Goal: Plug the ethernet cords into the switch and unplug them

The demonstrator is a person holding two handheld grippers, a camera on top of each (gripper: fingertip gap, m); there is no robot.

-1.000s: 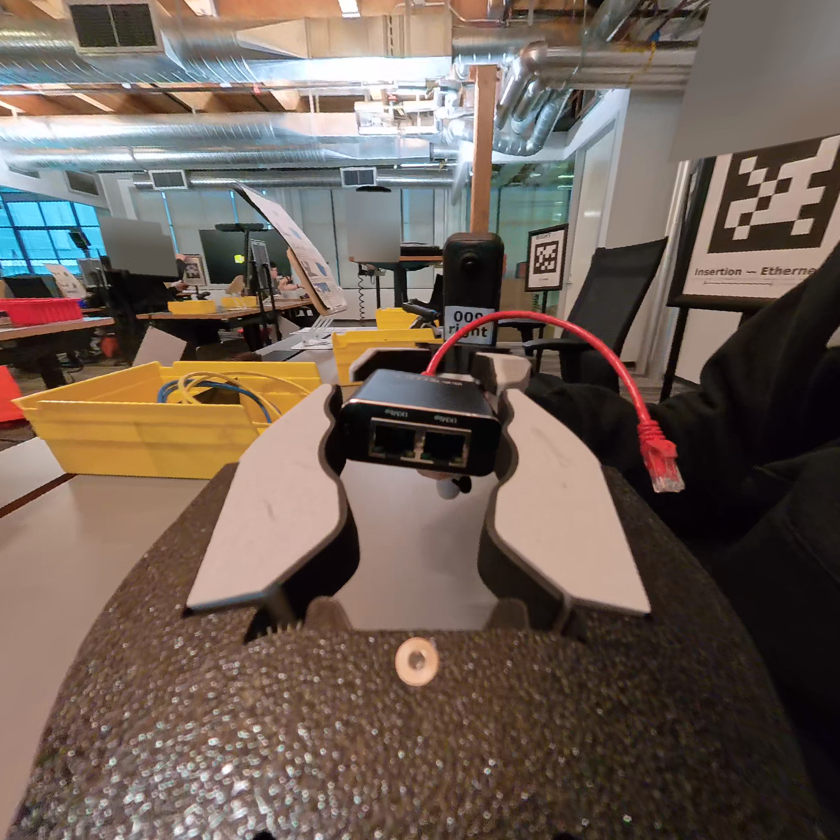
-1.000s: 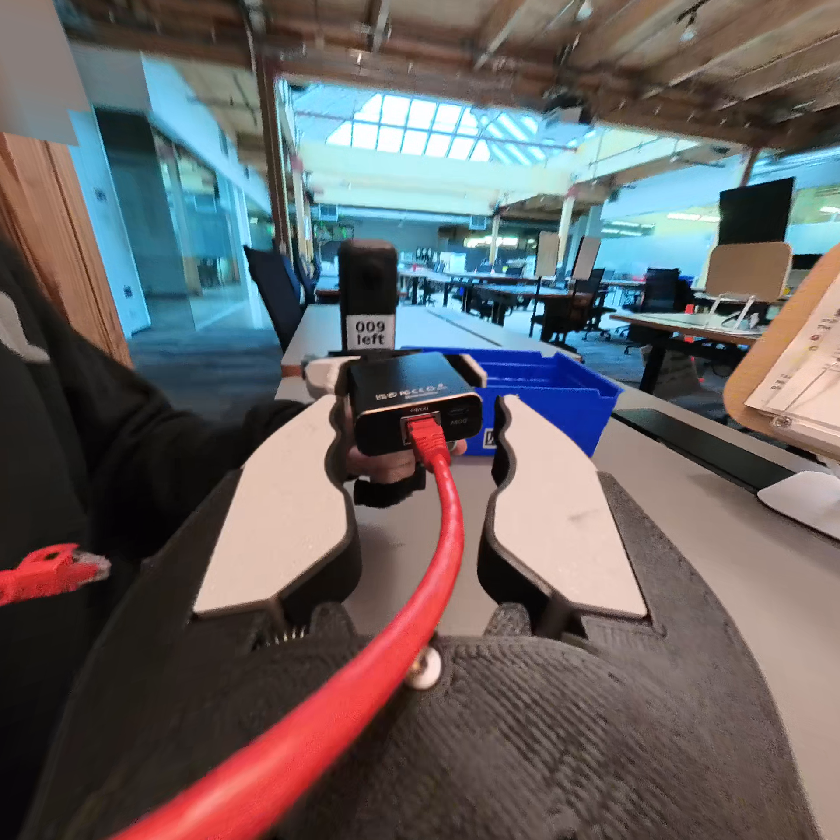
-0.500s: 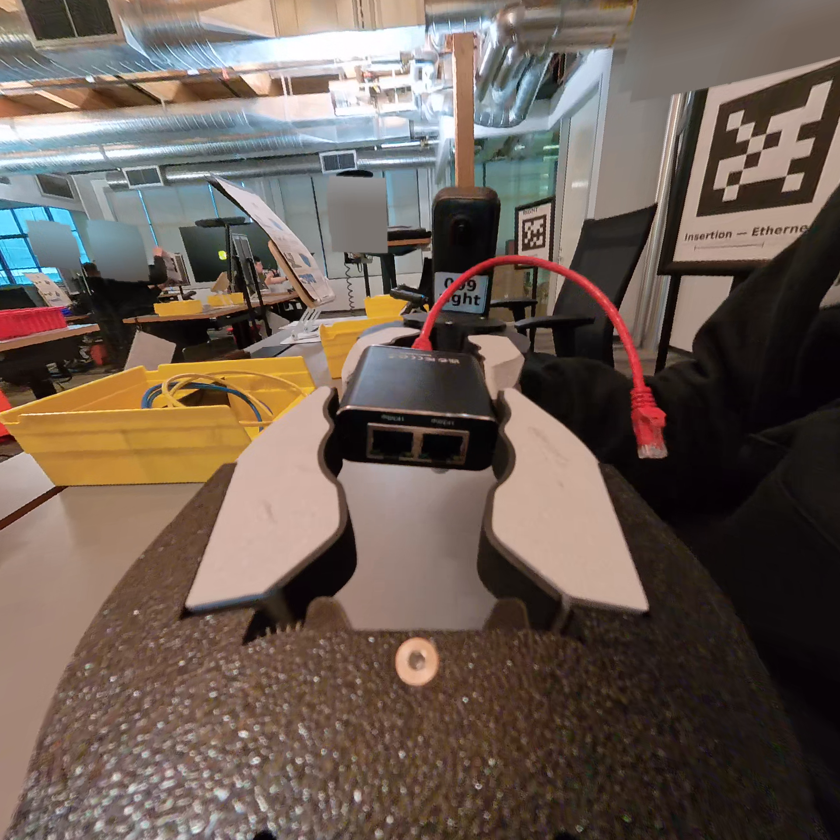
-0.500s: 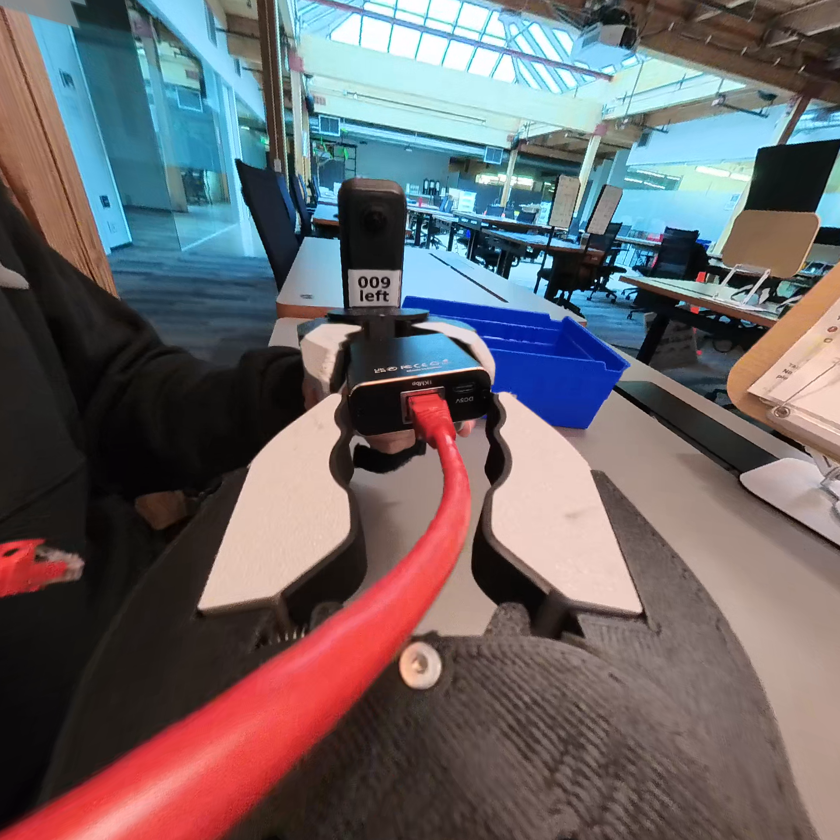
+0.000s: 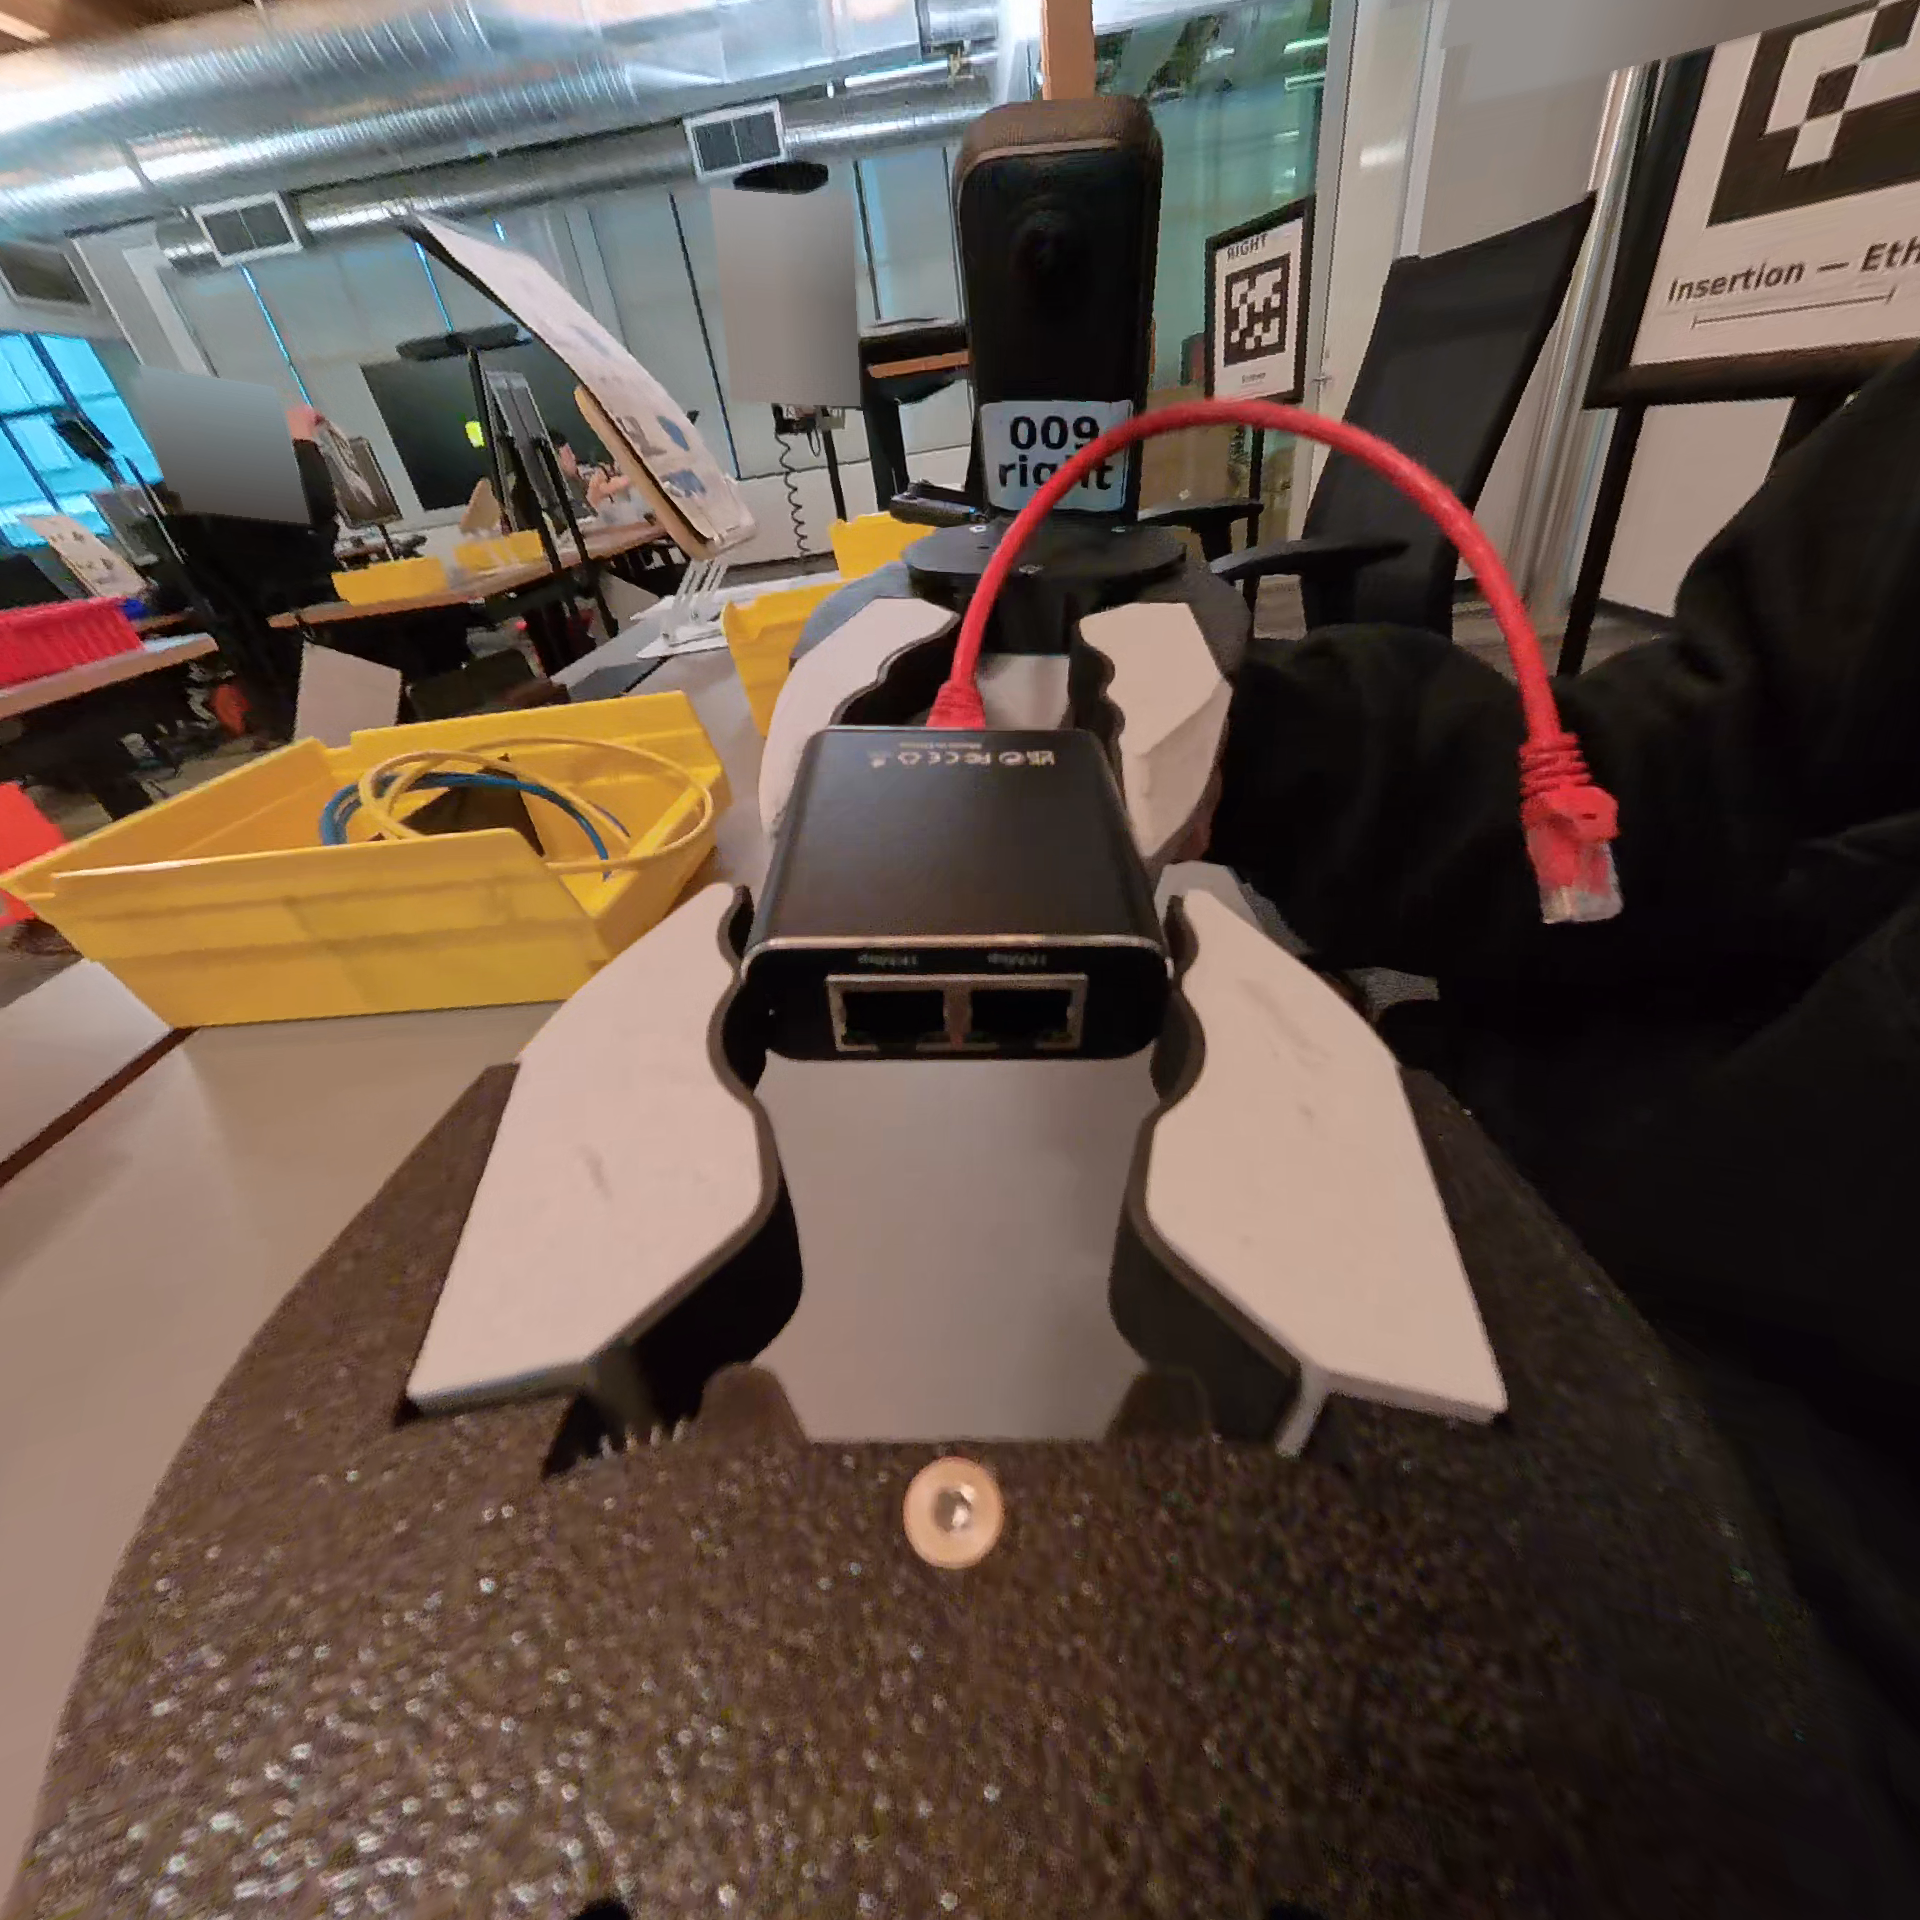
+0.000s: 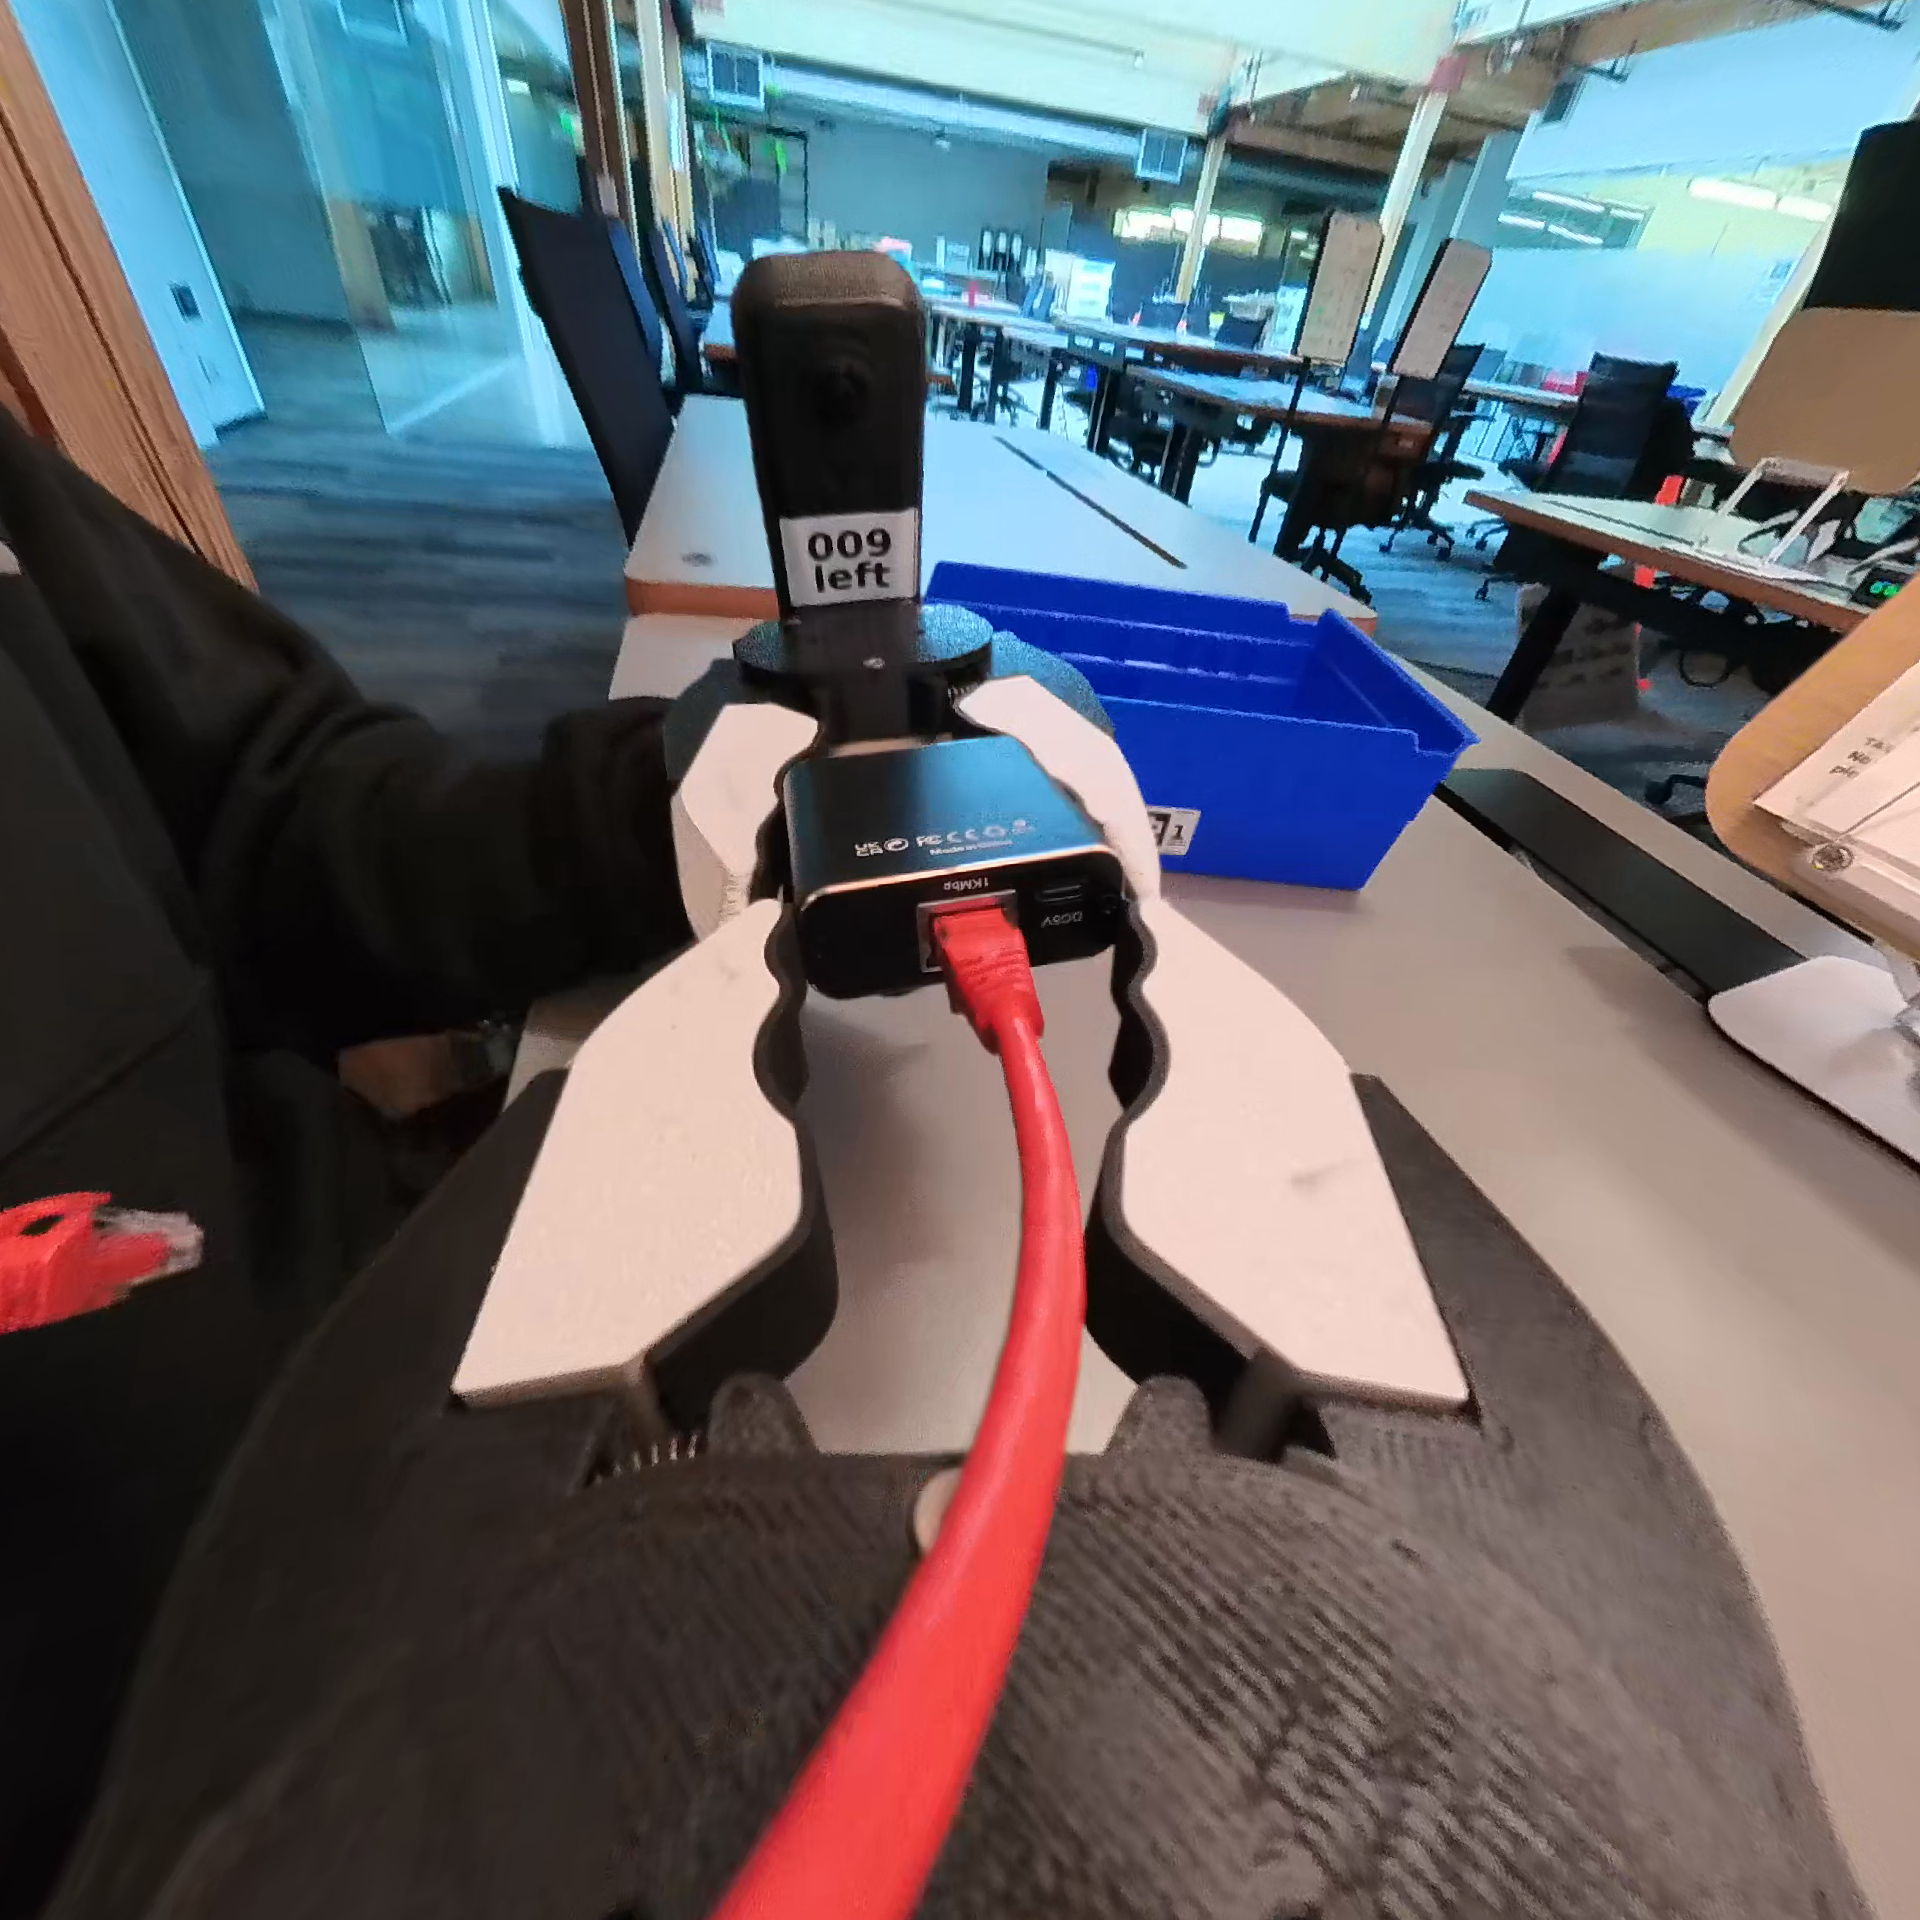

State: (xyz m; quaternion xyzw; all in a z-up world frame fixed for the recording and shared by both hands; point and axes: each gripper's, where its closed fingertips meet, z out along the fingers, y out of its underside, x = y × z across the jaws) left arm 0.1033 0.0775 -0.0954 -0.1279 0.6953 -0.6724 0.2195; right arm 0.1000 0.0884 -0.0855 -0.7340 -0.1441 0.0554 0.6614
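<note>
Fingertips (image 5: pixel 717 935) of left gripper (image 5: pixel 951 997) clamped on switch (image 5: pixel 951 852); right gripper (image 6: pixel 956 966) spread, straddling red cord (image 6: pixel 1029 1195). One plug seated in switch, free plug (image 5: pixel 1564 831) dangling beside it, two ports unfilled; unplugging likely all ahead. Beyond switch: yellow bin (image 5: pixel 312 914) holding loose cables (image 5: pixel 540 790), and blue bin (image 6: pixel 1299 790), dividers only.
</note>
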